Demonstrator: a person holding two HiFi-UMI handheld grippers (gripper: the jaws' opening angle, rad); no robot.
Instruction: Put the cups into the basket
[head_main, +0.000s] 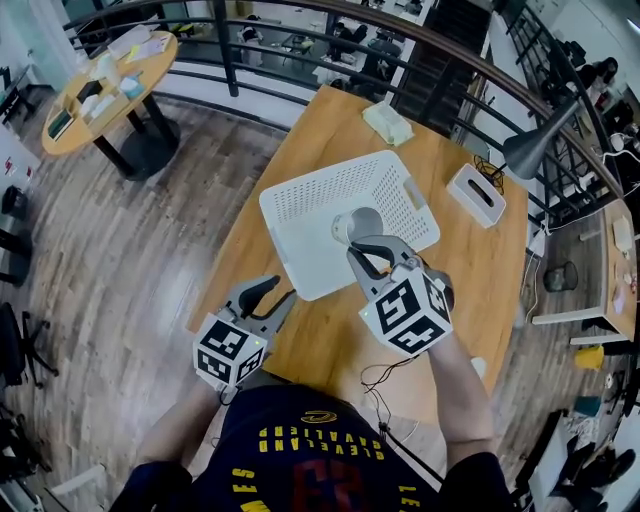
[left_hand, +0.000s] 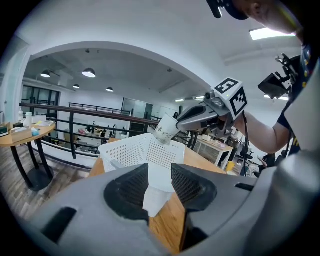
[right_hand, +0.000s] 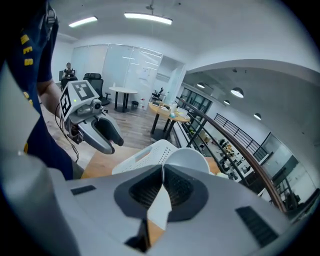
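A: Right gripper (head_main: 365, 250)?
B: Jaws pinched narrow on the rim of the white cup (head_main: 356, 224). Cup tilted, frame centre, above the white basket (head_main: 300, 215).
A: Left gripper (head_main: 274, 292)?
B: Lower left, jaws wide, empty, near the basket's edge, over the wooden table (head_main: 480, 260).

Navy tee (head_main: 300, 440) w/ yellow lettering; left gripper (head_main: 283, 290), right gripper (head_main: 362, 247) grey, b/w marker cubes (head_main: 405, 312); thin black cable (head_main: 375, 385)

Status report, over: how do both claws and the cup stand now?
Left claw open, empty. Right claw shut on cup rim. Cup above basket, not yet in. Nothing seen between them.
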